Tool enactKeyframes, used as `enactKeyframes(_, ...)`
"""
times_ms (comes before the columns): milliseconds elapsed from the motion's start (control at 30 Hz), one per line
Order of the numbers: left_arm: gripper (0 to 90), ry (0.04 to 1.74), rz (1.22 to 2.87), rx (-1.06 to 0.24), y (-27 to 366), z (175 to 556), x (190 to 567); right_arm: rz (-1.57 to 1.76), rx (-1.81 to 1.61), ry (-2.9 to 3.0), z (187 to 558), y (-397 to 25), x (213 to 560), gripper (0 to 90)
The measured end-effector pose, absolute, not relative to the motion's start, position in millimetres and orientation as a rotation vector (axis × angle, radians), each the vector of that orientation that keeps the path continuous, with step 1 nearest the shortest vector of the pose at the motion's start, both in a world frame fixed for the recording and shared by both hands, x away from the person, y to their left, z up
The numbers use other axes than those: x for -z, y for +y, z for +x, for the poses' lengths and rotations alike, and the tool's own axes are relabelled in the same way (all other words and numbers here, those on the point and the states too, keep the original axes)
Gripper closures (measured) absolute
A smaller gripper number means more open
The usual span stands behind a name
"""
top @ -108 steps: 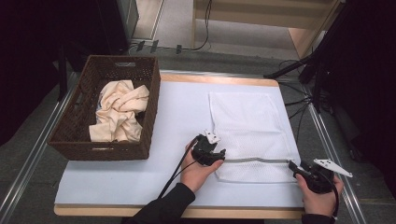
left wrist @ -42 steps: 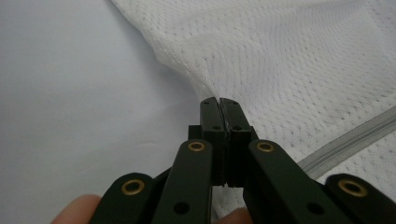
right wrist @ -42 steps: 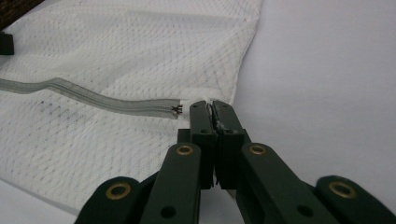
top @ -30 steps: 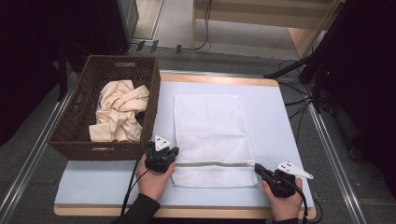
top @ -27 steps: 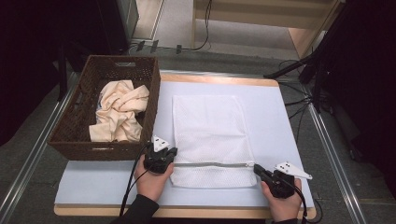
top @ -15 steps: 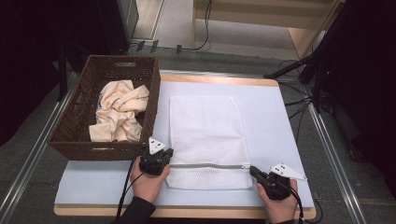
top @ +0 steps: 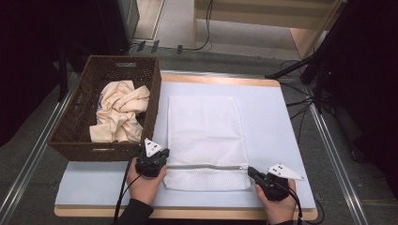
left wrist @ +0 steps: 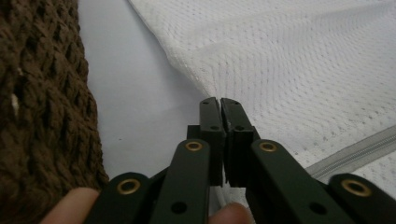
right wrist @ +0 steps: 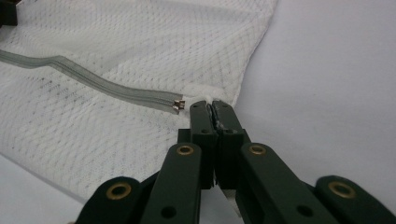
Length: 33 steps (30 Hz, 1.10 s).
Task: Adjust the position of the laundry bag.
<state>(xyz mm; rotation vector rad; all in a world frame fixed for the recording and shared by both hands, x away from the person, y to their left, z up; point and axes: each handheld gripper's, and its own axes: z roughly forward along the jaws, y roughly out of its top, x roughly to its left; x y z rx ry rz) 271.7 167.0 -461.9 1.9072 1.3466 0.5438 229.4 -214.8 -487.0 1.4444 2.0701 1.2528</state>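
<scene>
Both grippers pinched a white mesh laundry bag (top: 205, 136) flat on the pale surface (top: 277, 126).

The left gripper (left wrist: 219, 103) clamped its left edge beside the wicker basket (top: 80, 136); the right gripper (right wrist: 212, 106) gripped the zipper (right wrist: 93, 84) end. No lettering was readable; bare room lay right of the bag.

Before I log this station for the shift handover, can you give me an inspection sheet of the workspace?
Surface: pale table top, flat.
Job's things: white mesh bag spread flat, zipper shut.
Clutter: brown wicker basket with cream cloth at the left.
Grippers: left gripper shut on the bag's left edge; right gripper shut on its right edge by the zipper pull.
Cables: one trails from each gripper; more on the floor behind.
Surroundings: dark floor, wooden furniture beyond.
</scene>
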Motion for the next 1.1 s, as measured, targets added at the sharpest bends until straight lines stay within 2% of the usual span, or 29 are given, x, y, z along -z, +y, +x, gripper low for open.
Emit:
enactKeyframes(133, 83.0, 1.338, 1.878, -0.564, 170, 271, 460, 1.443, -1.262, 2.070, 230, -216, 487, 89.4)
enactKeyframes(533, 80.5, 1.303, 1.873, -0.538, 167, 267, 455, 1.421, -1.251, 2.093, 230, -208, 488, 88.1)
enactKeyframes(567, 79.5, 1.301, 1.870, -0.539, 167, 267, 454, 1.425, -1.251, 2.092, 230, -208, 488, 84.3)
enactKeyframes(600, 79.1, 1.301, 1.870, -0.539, 167, 267, 454, 1.425, -1.251, 2.092, 230, -208, 488, 84.3)
enactKeyframes(633, 79.0, 1.282, 1.864, -0.523, 166, 266, 451, 1.431, -1.264, 2.094, 231, -209, 489, 69.8)
enactKeyframes(733, 77.9, 1.240, 1.877, -0.513, 162, 264, 447, 1.452, -1.294, 2.067, 231, -213, 486, 53.3)
enactKeyframes(933, 73.6, 1.147, 1.900, -0.465, 145, 260, 443, 1.480, -1.300, 2.055, 230, -221, 484, 39.3)
enactKeyframes(1100, 71.1, 1.089, 1.934, -0.429, 129, 257, 445, 1.477, -1.292, 2.068, 223, -223, 483, 35.1)
